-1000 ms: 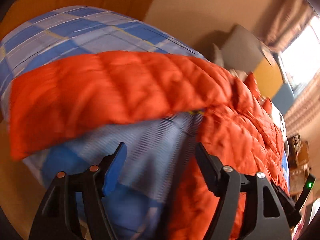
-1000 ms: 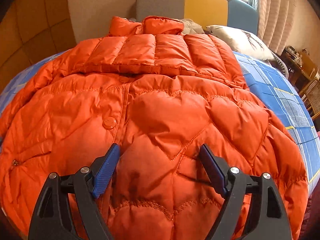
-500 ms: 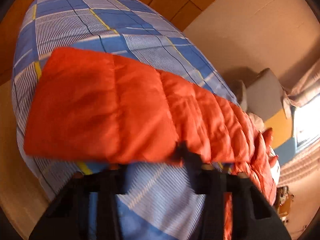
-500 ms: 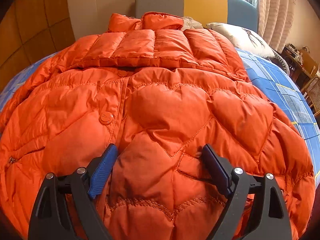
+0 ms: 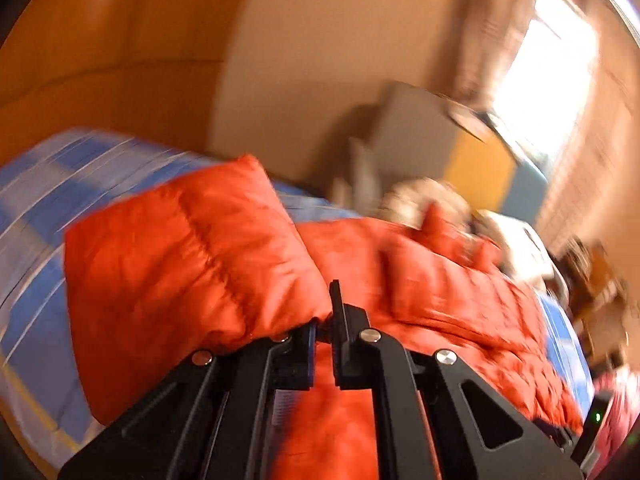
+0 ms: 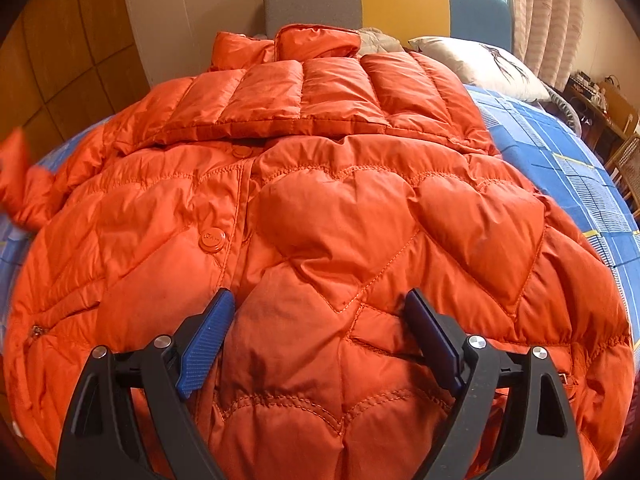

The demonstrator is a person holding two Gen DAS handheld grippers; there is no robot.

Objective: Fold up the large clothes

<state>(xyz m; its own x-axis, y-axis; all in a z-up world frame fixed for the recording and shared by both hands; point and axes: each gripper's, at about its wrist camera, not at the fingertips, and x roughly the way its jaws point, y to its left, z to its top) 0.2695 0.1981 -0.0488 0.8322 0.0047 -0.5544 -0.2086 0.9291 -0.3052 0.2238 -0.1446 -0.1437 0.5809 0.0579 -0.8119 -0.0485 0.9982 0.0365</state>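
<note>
An orange quilted puffer jacket (image 6: 340, 216) lies spread front-up on a bed with a blue plaid sheet (image 6: 560, 160). One sleeve (image 6: 304, 96) lies folded across its chest. My right gripper (image 6: 320, 320) is open, its jaws wide apart just above the jacket's lower front. In the blurred left wrist view, my left gripper (image 5: 324, 324) is shut on the edge of the other sleeve (image 5: 192, 264) and holds it lifted above the sheet (image 5: 40, 208), beside the jacket's body (image 5: 440, 300).
A grey, yellow and blue headboard (image 6: 384, 0) and pillows (image 6: 480, 64) stand at the bed's far end. Orange wall panels (image 6: 60, 52) run along the left side. Curtains (image 6: 556, 12) and cluttered furniture (image 6: 600, 100) are at the right.
My left gripper has closed on the sleeve's edge and swung it up and toward the jacket's body. My right gripper has edged slightly forward over the lower front, still open.
</note>
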